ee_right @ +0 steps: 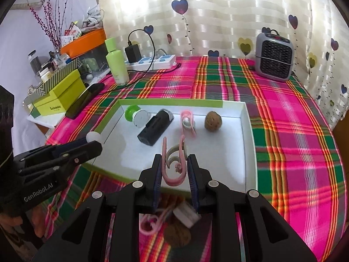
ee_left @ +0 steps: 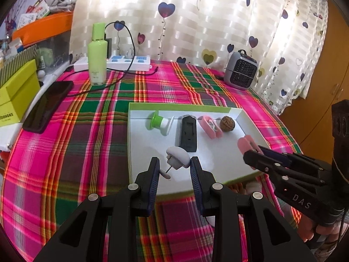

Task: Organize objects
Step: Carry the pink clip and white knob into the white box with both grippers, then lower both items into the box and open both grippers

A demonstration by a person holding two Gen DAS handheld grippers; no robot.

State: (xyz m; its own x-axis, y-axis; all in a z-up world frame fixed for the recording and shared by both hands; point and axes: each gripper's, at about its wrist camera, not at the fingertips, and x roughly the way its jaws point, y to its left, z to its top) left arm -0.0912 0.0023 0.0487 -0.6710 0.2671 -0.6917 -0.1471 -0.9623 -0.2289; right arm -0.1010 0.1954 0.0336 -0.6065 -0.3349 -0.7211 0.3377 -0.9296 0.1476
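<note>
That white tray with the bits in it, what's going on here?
A person with two handheld grippers is sorting small items into the white tray. The left gripper holds a small white hook-like piece over the tray's near left part. The right gripper is shut on a pink clip above the near edge. Already lined up at the back: a green-and-white spool, a black device, another pink clip and a walnut.

Left wrist view: close, facing forward over the white tray (ee_left: 181, 106). Right wrist view: likewise close, forward. Shared: tray (ee_right: 233, 106), plaid cloth (ee_left: 87, 131), curtain (ee_right: 218, 21).
</note>
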